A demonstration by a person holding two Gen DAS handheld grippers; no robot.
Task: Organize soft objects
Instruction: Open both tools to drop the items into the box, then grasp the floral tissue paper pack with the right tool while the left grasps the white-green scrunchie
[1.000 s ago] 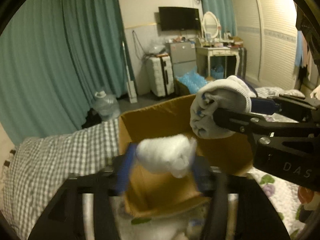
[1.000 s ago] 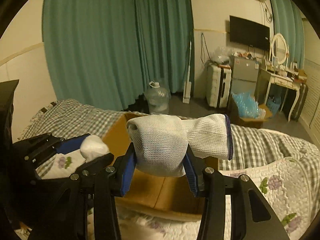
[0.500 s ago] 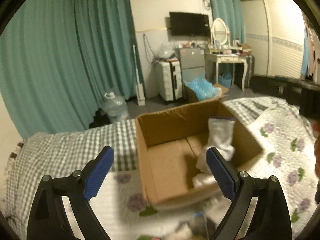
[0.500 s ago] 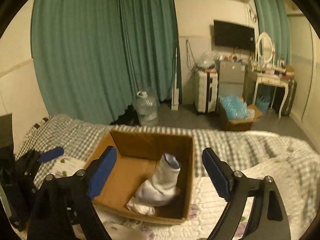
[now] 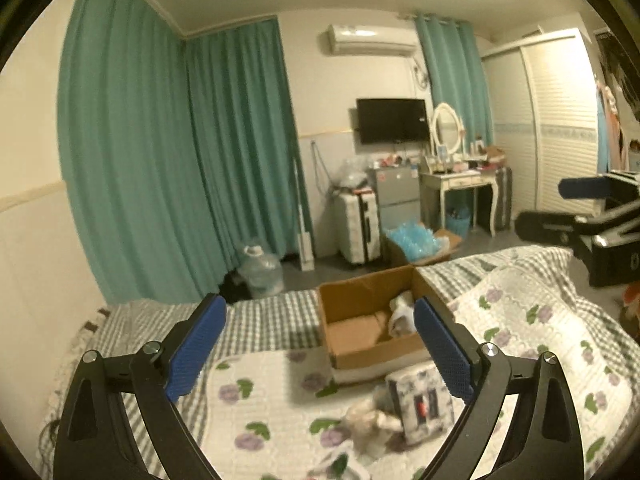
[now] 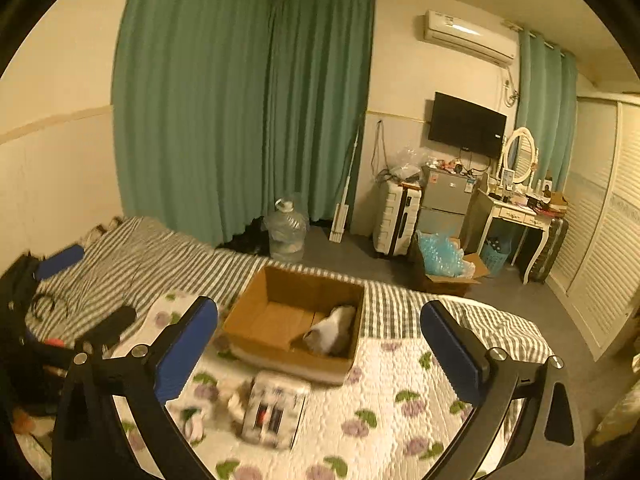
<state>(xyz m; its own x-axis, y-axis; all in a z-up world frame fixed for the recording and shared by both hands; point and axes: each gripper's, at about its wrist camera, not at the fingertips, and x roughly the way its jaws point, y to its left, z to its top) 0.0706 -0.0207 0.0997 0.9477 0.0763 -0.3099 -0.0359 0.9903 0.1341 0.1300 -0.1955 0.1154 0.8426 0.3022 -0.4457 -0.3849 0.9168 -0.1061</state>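
1. The left gripper (image 5: 320, 348) is spread wide and holds nothing.
2. The right gripper (image 6: 320, 352) is likewise released and bare.
3. White soft items (image 6: 332, 330) lie inside the cardboard box (image 6: 280, 356), at its 3 o'clock side.
4. More soft items (image 5: 372, 420) sit on the floral quilt (image 5: 520, 320) at the box's 6 o'clock.

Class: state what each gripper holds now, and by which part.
Nothing is held. The left gripper and right gripper are both open and empty; the socks lie in the box.

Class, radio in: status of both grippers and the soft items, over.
Left gripper open, empty. Right gripper open, empty. White rolled socks lying in brown cardboard box. More soft items and a patterned packet on floral quilt; path unobstructed.
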